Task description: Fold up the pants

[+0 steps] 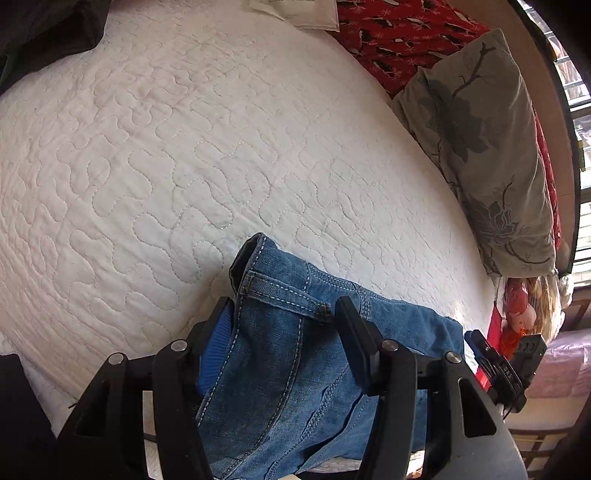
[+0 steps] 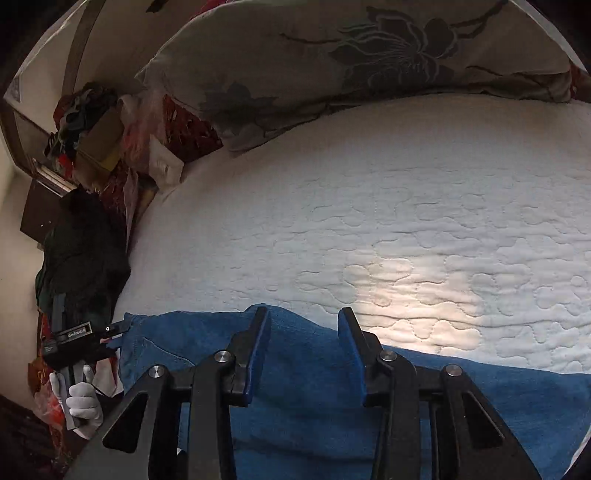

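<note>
Surface: a bed covered with a white quilted coverlet [image 1: 207, 155] stitched in a meandering pattern. A grey pillow [image 1: 484, 155] with a dark floral print lies along the bed's far side, with red patterned fabric [image 1: 402, 33] beyond it. A white packet [image 1: 299, 11] rests at the top edge of the left wrist view. Dark clothing [image 2: 81, 254] is heaped off the bed's corner in the right wrist view, with assorted clutter behind it.

Task item: blue denim pants [image 1: 291, 350] lie at the near edge of the coverlet, the waistband end with a belt loop turned up toward the left camera. The fabric spans between both tools.

Left gripper [image 1: 284, 314]: the denim sits between its two fingers, bunched against the blue pad of the left finger, with the right finger pressed on the cloth's other face. The jaws stand fairly wide around the bunch, so a firm clamp cannot be confirmed. In the right wrist view its tip meets the pants' corner, and a white-gloved hand [image 2: 83, 400] holds its handle.

Right gripper [image 2: 303, 314]: fingers spread apart, poised over the flat denim [image 2: 306, 398], which passes beneath and between them. No pinch visible. It appears in the left wrist view at the pants' far end [image 1: 476, 339].
</note>
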`<action>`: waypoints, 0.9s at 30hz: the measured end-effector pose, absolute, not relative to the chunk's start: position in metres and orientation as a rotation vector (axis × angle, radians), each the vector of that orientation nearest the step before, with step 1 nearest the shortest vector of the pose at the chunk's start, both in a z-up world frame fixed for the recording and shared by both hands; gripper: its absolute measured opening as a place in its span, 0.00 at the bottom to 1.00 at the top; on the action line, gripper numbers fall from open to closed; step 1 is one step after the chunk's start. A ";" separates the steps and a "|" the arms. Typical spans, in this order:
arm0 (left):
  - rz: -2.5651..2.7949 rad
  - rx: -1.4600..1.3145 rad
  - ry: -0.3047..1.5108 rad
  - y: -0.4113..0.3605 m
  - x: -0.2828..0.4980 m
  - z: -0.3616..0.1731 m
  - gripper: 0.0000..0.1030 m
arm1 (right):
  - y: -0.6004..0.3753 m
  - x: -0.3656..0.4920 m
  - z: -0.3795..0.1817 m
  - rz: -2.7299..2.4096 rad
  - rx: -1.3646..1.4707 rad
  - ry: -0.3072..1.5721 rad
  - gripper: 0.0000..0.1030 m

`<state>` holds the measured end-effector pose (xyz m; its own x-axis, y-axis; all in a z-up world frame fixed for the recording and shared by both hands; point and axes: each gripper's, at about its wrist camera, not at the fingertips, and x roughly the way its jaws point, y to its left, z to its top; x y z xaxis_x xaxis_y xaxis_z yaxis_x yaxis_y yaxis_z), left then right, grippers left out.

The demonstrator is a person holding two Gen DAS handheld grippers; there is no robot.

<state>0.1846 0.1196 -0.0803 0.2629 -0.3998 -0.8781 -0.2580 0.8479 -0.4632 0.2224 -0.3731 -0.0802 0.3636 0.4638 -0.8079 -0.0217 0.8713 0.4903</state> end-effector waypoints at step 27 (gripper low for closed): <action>-0.242 -0.683 1.347 0.126 0.056 -0.082 0.64 | -0.422 0.061 -0.032 0.160 0.539 1.036 0.24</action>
<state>0.0563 0.1263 -0.0819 0.2323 -0.5349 -0.8124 -0.2190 0.7850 -0.5795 0.0608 -0.4218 -0.0316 0.5115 0.3738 -0.7737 0.1226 0.8595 0.4962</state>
